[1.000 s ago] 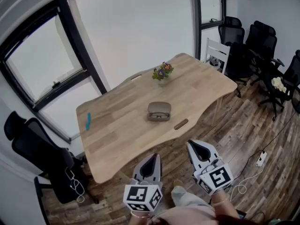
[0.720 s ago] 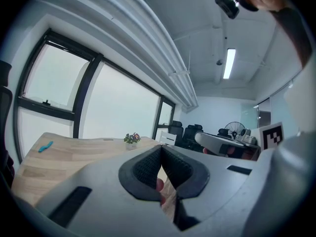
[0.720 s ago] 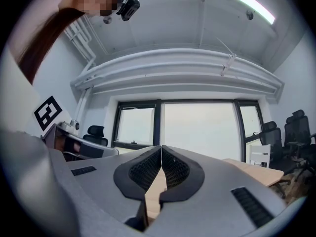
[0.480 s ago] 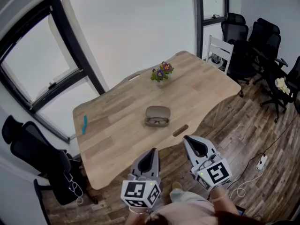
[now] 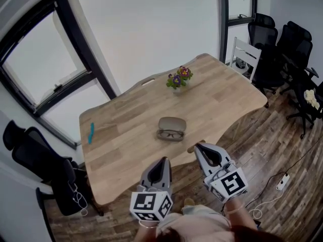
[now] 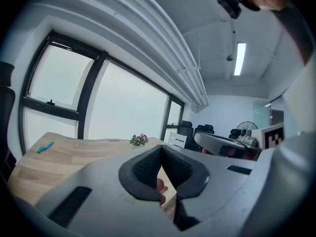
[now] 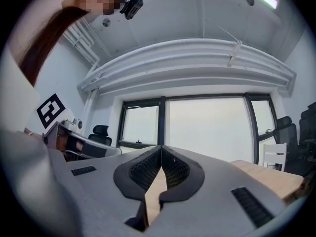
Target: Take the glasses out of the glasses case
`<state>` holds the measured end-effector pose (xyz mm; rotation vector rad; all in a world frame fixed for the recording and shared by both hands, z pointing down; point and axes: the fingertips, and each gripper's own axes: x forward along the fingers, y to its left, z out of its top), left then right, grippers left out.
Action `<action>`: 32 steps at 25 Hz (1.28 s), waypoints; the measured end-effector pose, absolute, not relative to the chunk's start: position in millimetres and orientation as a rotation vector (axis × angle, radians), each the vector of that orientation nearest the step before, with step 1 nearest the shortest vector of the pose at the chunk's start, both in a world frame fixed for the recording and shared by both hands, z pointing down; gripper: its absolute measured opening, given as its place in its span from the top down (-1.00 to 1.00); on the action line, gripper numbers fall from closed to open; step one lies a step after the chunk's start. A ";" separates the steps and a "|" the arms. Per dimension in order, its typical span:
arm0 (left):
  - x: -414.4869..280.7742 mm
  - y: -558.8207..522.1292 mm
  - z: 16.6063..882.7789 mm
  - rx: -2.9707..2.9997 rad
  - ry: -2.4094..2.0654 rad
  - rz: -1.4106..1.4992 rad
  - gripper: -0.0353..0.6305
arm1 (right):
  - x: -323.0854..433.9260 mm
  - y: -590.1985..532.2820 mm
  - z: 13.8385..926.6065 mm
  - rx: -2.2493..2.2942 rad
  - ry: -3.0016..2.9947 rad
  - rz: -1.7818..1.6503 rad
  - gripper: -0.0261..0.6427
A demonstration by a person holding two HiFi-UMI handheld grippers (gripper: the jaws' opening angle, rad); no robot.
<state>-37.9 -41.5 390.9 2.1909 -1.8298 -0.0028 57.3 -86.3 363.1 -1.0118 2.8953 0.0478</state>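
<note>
An open grey glasses case (image 5: pixel 171 128) lies near the front edge of the wooden table (image 5: pixel 126 120), with dark-framed glasses (image 5: pixel 170 134) resting in its lower half. My left gripper (image 5: pixel 161 162) hangs shut and empty in front of the table, short of the case. To its right my right gripper (image 5: pixel 200 148) is also shut on nothing, its tip close to the table's front edge. In the left gripper view the jaws (image 6: pixel 161 148) meet at their tips; in the right gripper view the jaws (image 7: pixel 161 149) meet too. The case is hidden in both gripper views.
A small pot of flowers (image 5: pixel 177 79) stands at the table's far side. A teal object (image 5: pixel 91 133) lies near the left end. A white chair (image 5: pixel 248 57) and black office chairs (image 5: pixel 292 44) stand at the right, another black chair (image 5: pixel 38 160) at the left. A cable and power strip (image 5: pixel 281 179) lie on the floor.
The view has shifted slightly, and both grippers have come a little nearer the table's front edge. The case and glasses have stayed in place.
</note>
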 end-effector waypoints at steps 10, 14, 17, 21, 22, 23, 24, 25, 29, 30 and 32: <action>-59.7 -55.1 397.5 2.136 -1.878 0.012 0.89 | 36.9 -115.7 376.1 -0.952 2.936 0.029 0.92; -72.2 -68.9 398.6 2.119 -1.890 0.009 0.89 | 25.7 -129.9 379.5 -0.938 2.959 0.018 0.92; -78.8 -82.8 399.2 2.130 -1.884 0.010 0.89 | 18.3 -142.7 383.6 -0.944 2.969 0.017 0.92; -87.4 -103.3 400.5 2.147 -1.868 0.012 0.89 | 5.2 -159.0 392.4 -0.945 2.995 0.008 0.92; -89.0 -108.1 400.6 2.153 -1.861 0.015 0.89 | 1.9 -162.4 395.2 -0.945 3.005 0.001 0.92; -90.6 -112.8 400.8 2.160 -1.853 0.018 0.89 | -1.4 -166.0 398.2 -0.945 3.014 -0.005 0.92; -92.4 -117.5 401.2 2.167 -1.846 0.021 0.89 | -4.6 -169.7 401.0 -0.945 3.021 -0.009 0.92; -94.5 -122.0 401.7 2.173 -1.839 0.023 0.89 | -7.8 -173.4 403.7 -0.944 3.027 -0.013 0.92; -105.4 -139.4 403.0 2.188 -1.821 0.022 0.89 | -20.9 -187.4 413.3 -0.942 3.056 -0.019 0.92; -107.9 -143.4 403.6 2.192 -1.817 0.023 0.89 | -23.8 -190.6 415.7 -0.942 3.066 -0.019 0.92; -111.9 -150.3 405.1 2.203 -1.808 0.033 0.89 | -28.7 -196.7 420.2 -0.940 3.086 -0.021 0.91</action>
